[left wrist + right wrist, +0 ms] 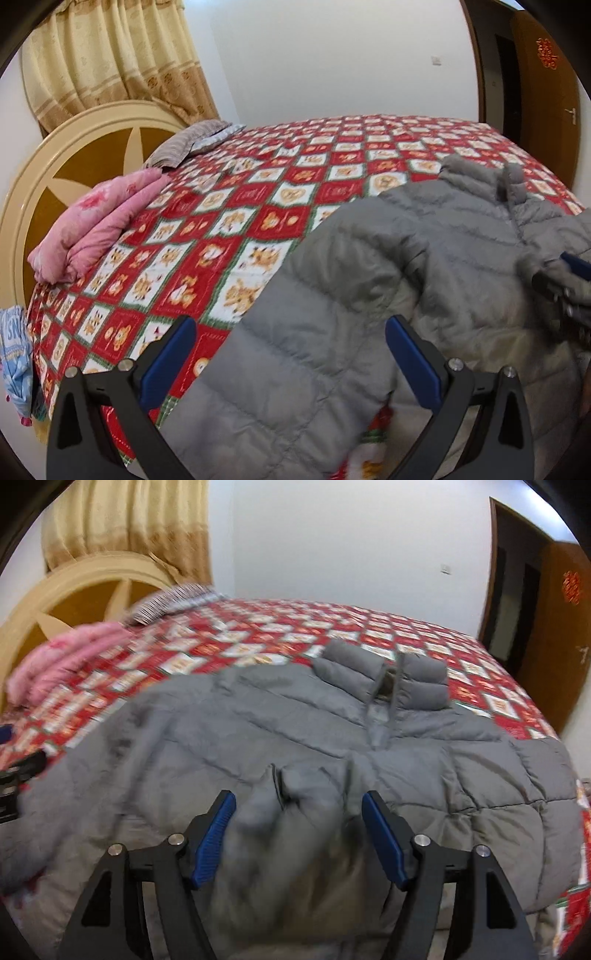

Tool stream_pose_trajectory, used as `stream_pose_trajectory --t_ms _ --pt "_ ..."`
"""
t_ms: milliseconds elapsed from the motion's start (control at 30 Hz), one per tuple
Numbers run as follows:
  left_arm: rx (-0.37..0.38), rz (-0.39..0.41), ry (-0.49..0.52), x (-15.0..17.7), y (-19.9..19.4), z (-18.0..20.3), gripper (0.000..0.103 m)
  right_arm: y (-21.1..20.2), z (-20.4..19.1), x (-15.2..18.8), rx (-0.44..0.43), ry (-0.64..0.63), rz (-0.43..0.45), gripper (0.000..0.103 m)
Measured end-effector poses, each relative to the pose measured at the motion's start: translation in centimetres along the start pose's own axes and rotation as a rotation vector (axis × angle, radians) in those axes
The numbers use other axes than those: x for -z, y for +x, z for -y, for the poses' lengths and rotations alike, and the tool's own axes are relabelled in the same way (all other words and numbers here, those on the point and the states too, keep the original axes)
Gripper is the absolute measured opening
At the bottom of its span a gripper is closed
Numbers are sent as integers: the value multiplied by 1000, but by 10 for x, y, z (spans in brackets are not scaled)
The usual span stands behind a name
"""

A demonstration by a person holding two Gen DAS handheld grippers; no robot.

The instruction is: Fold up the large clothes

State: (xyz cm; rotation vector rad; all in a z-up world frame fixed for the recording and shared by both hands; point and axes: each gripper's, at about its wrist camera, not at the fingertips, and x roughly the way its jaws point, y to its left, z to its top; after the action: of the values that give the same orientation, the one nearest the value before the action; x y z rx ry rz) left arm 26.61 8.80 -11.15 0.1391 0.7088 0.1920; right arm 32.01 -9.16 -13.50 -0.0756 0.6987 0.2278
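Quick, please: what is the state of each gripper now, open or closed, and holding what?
Left gripper: open, holding nothing.
Right gripper: open, grey jacket between its jaws, not gripped.

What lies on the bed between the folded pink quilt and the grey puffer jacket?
Only bare red patchwork bedspread separates the pink quilt from the grey puffer jacket; the left wrist view shows it best.

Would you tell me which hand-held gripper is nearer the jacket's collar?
Right. The right hand-held gripper faces the collar across the chest; the left sits by the sleeve.

A red double-happiness sign hangs on the wooden door (546, 122) — no other lettering can be read.
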Motion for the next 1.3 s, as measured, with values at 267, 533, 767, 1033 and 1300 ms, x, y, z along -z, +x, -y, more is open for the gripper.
stream_pose_trajectory --t_ms 267,533,767,1033,1300 --pt "158 27 29 -32 -20 58 103 -81 50 8 16 67 140 80" --pt "280 -47 135 -37 2 155 103 -74 111 62 197 167 38 81" --pt "372 -157 144 -16 30 183 40 -68 129 94 191 225 4 81" --pt "339 -56 138 -21 8 156 12 -63 139 102 168 277 -17 81" --pt "195 -18 186 -11 21 127 12 -52 134 103 177 247 -76 84"
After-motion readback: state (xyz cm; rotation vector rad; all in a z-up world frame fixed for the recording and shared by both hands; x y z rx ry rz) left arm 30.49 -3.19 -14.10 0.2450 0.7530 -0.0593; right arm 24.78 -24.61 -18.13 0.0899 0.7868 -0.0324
